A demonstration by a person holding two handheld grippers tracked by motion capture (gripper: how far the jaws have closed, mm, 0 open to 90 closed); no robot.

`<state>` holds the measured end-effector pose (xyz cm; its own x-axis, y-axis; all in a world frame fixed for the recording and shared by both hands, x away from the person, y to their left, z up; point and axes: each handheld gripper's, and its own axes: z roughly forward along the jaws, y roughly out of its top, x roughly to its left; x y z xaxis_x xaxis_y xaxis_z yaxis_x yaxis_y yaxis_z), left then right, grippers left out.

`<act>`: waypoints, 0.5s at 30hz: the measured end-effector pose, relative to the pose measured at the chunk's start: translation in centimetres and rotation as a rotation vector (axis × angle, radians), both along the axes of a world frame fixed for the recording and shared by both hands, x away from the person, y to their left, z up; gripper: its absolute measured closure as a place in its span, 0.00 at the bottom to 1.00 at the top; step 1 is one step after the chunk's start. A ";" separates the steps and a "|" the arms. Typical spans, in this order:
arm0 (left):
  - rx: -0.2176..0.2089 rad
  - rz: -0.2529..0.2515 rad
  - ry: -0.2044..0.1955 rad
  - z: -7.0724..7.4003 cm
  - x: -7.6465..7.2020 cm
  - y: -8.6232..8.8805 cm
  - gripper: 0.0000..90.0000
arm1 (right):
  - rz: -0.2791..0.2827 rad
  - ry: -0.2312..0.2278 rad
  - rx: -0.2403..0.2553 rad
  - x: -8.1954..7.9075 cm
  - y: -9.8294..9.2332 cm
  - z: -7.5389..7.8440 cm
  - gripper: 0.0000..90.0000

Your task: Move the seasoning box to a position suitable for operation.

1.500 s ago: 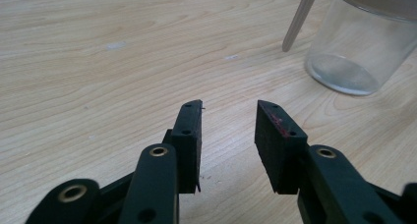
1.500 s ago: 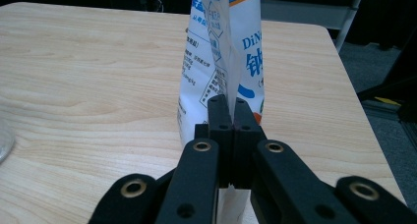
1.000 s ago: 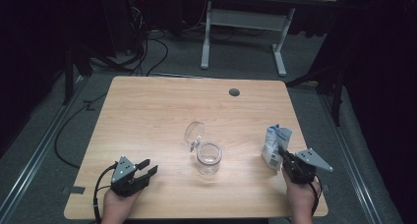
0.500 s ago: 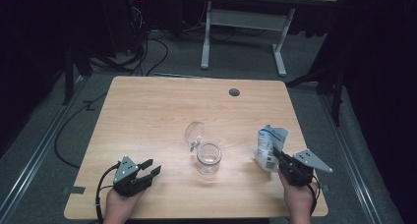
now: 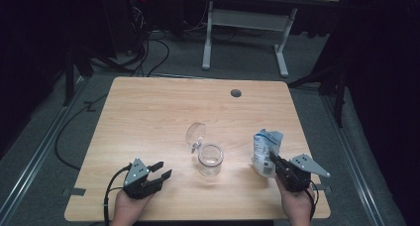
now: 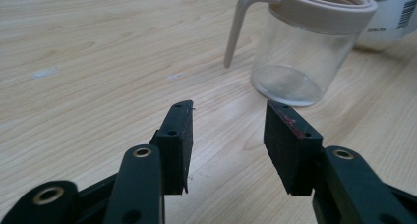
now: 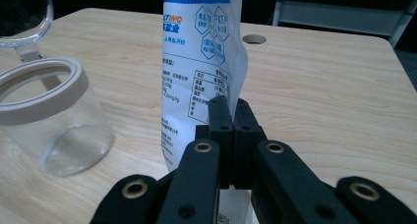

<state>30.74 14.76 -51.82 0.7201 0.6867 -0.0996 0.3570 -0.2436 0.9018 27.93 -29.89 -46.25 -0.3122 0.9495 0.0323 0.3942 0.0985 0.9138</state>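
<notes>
Jar [image 5: 210, 159] of clear glass, its lid swung up and open, stands near the front middle of the table [image 5: 148, 112] in the high view and serves as landmark. Left of the jar and a little nearer the person, the left gripper [image 5: 159, 170] rests low over the wood, jaws apart with nothing between them; they have just been opening wider. Right of the jar, the right gripper [image 5: 272, 159] is clamped on a white and blue pouch [image 5: 265, 144], which stands upright, near the jar but apart from it.

Left gripper view: the left gripper [image 6: 228, 135] has bare table between its spread pads, and the jar [image 6: 300, 52] stands beyond them, up and to the right, untouched.

Right gripper view: the right gripper [image 7: 231, 118] has its jaws pressed together on the pouch's [image 7: 196, 62] lower edge; the jar [image 7: 54, 116] sits left of the pouch with a gap between.
</notes>
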 end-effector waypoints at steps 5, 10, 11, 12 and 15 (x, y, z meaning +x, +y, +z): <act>-0.019 -0.038 -0.001 0.1 -0.4 -1.5 0.59 | 0.030 0.001 0.001 -0.1 0.6 0.0 1.00; 0.026 -0.086 -0.037 0.5 -1.0 -3.7 0.60 | 0.069 0.002 -0.003 -0.2 1.4 0.0 1.00; 0.030 -0.096 -0.046 0.6 -1.1 -4.0 0.60 | 0.075 0.005 -0.005 -0.3 1.6 0.0 1.00; 0.030 -0.110 -0.048 0.7 -1.1 -4.4 0.60 | 0.080 0.004 -0.008 -0.3 1.8 0.0 1.00; 0.022 -0.131 -0.040 0.8 -0.8 -5.3 0.59 | 0.091 0.004 0.006 -0.3 2.1 0.1 1.00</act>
